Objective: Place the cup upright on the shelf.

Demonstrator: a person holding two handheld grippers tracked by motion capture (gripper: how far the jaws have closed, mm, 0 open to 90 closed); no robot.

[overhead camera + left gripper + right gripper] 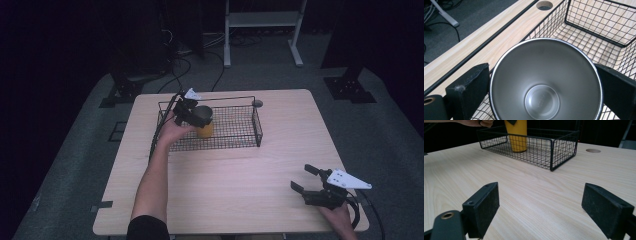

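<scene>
On the table (225,175), the basket (257,125) sits at 12 o'clock. My left gripper (192,114) is clamped on the cup (204,122), one jaw each side of the rim, cup upright inside the basket's 9 o'clock end. Its long axis runs vertical, so release should go straight down. My right gripper (306,179) rests at 4 o'clock, jaws spread, empty, well apart. Left gripper view shows the steel interior (544,82); right gripper view shows the yellow wall (517,135), base apparently on the mesh.
</scene>
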